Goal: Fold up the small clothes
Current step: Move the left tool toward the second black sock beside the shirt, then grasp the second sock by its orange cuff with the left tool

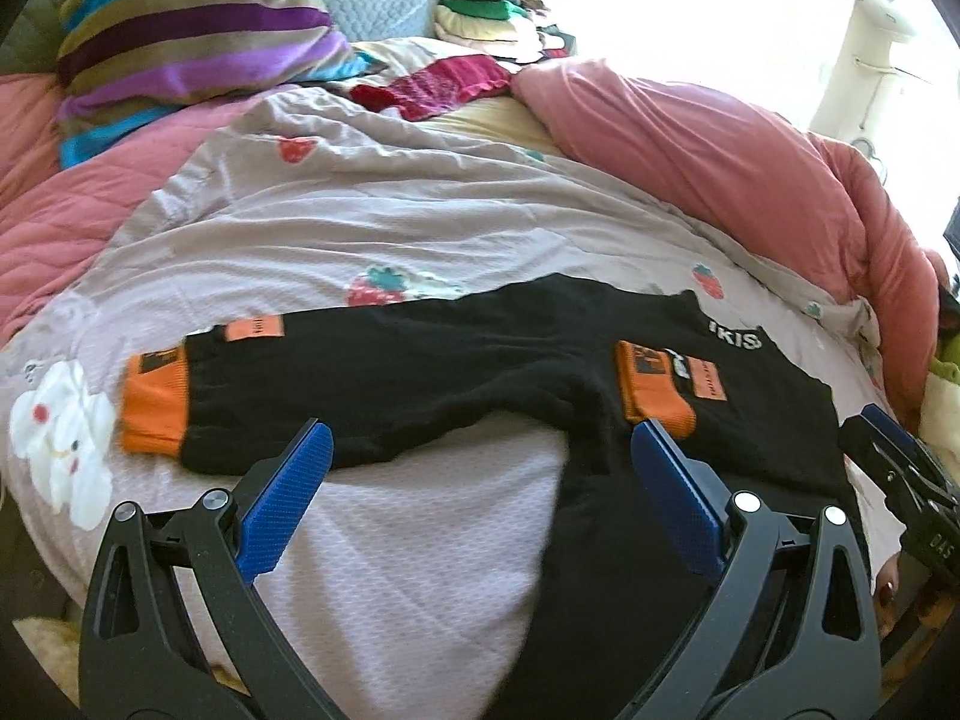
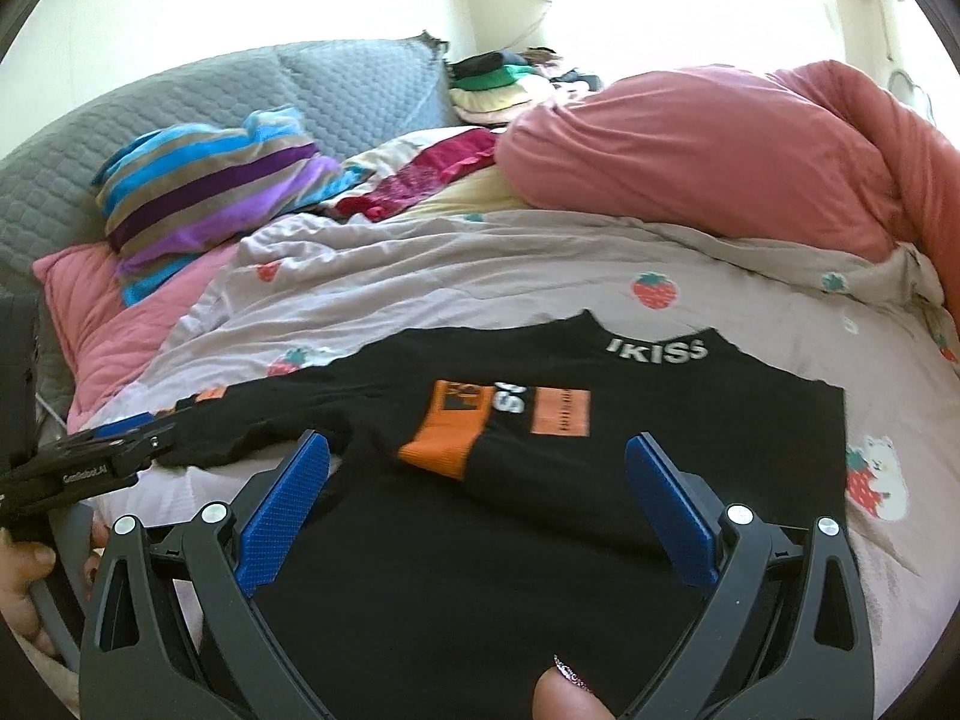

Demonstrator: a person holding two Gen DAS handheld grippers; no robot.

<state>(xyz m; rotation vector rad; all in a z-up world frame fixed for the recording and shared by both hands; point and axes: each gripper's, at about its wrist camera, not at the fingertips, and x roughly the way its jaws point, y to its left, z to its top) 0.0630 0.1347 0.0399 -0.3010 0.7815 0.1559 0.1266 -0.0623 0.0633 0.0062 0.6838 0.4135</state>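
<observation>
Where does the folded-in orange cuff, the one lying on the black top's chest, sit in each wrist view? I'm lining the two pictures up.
Left wrist view: the folded-in orange cuff lies right of centre, just beyond the left gripper's right fingertip.
Right wrist view: the cuff lies near centre, beyond the open right gripper.
Shared landmark: the white collar lettering, up and to the right of the cuff in both.

Home bedroom, bed [image 1: 420, 228], striped pillow [image 1: 192, 42]
</observation>
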